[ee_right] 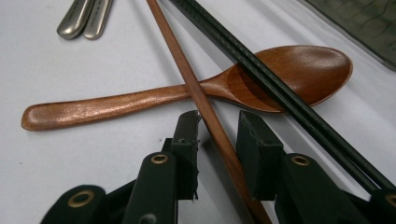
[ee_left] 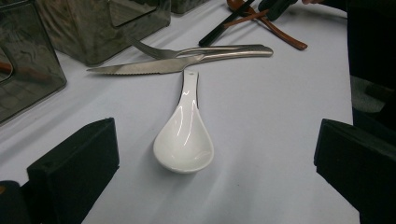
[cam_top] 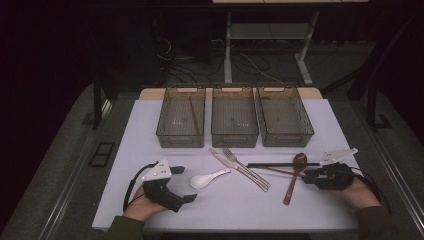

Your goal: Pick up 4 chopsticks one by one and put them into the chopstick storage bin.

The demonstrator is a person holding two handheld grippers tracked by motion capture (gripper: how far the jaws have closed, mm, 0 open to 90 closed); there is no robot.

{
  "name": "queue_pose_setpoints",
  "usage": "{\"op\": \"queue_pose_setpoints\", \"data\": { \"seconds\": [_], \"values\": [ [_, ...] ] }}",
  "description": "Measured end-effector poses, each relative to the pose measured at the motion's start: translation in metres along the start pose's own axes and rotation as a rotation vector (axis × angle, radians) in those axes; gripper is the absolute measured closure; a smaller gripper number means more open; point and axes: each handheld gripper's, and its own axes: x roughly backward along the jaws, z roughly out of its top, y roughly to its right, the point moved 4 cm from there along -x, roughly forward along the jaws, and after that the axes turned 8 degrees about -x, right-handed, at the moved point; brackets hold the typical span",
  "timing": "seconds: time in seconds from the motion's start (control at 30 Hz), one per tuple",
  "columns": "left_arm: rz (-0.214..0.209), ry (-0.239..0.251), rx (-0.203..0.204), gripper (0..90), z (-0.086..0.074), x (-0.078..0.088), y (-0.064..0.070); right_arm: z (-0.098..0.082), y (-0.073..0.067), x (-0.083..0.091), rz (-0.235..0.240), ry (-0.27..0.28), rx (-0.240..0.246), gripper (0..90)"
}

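Tongs, right (ee_right: 215, 122): jaws straddle a slender brown wooden chopstick (ee_right: 187, 74), one pad on each side, narrow gaps visible, nothing pinched. Chopstick runs forward from between the pads and crosses over the handle of a brown wooden spoon (ee_right: 140, 100) lying just ahead of the tips. Black ridged chopstick (ee_right: 261, 77) passes beside the right-hand jaw and over the spoon bowl. Tongs, left (ee_left: 215, 154): jaws spread wide, holding nothing; a white ceramic soup spoon (ee_left: 183, 140) lies on the white table (ee_left: 261, 130) between and just ahead of them, untouched. Steel knife (ee_left: 140, 67) and steel fork (ee_left: 205, 49) lie beyond its handle.
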Motion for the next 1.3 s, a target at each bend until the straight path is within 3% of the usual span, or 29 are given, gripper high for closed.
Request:
{"op": "queue_pose_setpoints", "data": {
  "seconds": [0.67, 1.3],
  "values": [
    [-0.003, -0.004, 0.000, 0.0, -0.0002, -0.0001, 0.0001, -0.0016, -0.0008, 0.0015, 0.039, -0.009, 0.011, 82.2],
    [-0.005, -0.005, -0.001, 0.0, -0.0003, -0.0004, 0.0002, 0.0000, -0.0024, 0.0043, 0.052, 0.003, 0.007, 82.9]
  ]
}}
